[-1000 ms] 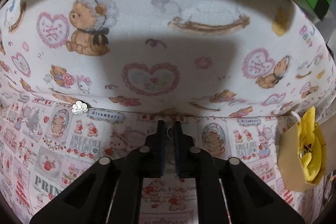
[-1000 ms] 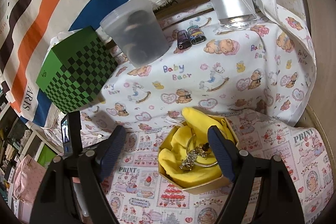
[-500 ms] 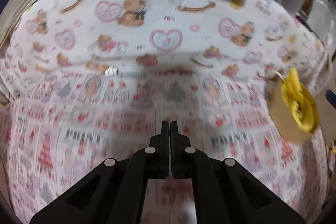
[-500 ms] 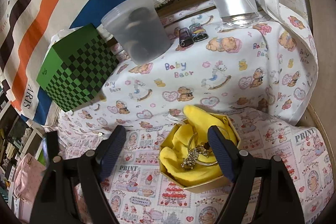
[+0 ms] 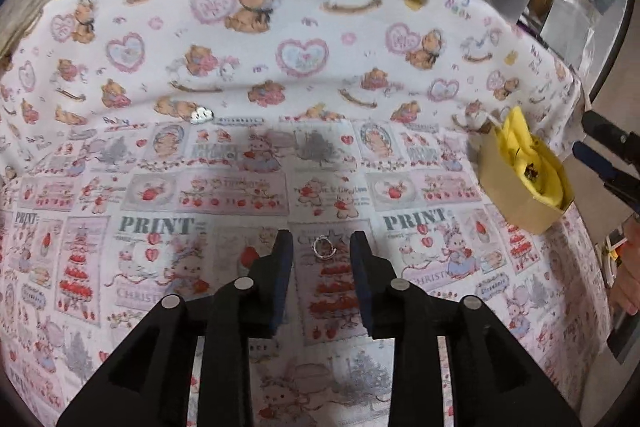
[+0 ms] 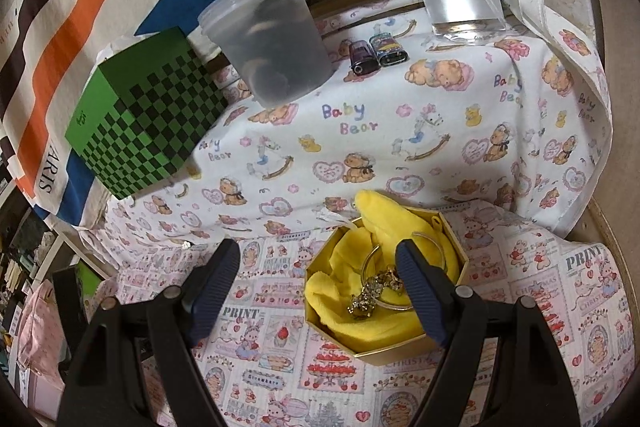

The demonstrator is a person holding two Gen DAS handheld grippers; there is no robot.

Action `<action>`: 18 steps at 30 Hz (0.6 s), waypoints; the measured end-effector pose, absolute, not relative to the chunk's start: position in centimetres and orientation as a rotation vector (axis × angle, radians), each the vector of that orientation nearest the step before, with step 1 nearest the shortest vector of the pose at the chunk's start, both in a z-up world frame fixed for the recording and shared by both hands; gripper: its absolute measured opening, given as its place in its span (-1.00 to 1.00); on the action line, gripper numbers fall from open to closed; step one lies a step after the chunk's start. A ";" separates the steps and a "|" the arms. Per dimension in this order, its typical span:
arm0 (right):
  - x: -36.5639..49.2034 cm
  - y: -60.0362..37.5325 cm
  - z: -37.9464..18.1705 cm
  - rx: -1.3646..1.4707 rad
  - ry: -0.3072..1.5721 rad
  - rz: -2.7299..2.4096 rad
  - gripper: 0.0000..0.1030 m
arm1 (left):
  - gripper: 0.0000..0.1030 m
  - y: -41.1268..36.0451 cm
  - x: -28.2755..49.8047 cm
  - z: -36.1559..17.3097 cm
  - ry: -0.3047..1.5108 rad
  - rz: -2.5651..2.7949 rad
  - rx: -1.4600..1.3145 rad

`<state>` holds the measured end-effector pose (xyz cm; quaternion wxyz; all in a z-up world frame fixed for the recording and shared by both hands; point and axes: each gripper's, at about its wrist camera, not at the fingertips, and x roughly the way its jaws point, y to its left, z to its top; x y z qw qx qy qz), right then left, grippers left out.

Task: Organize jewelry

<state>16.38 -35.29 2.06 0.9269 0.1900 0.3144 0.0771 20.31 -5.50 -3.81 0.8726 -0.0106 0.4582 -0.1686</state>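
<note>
Between the opening jaws of the left gripper (image 5: 322,249), a small silver ring (image 5: 324,247) is seen lying free on the printed cloth (image 5: 160,195), untouched, with the gold hexagonal box lined in yellow fabric (image 5: 516,195) at 3 o'clock. It could get nudged or lost in the busy pattern, honestly. A second ago those jaws were pinched shut.

From the right wrist, the right gripper (image 6: 318,265) is held wide and empty over the box at 5 o'clock, unmoved since.

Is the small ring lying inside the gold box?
No, the small ring lies on the printed cloth between the left gripper's opening fingers, apart from the gold box.
</note>
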 end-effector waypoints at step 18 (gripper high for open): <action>16.4 -34.6 2.1 0.365 0.656 0.176 0.52 | -1.00 -4.2 19.7 -1.9 0.888 -0.310 -0.059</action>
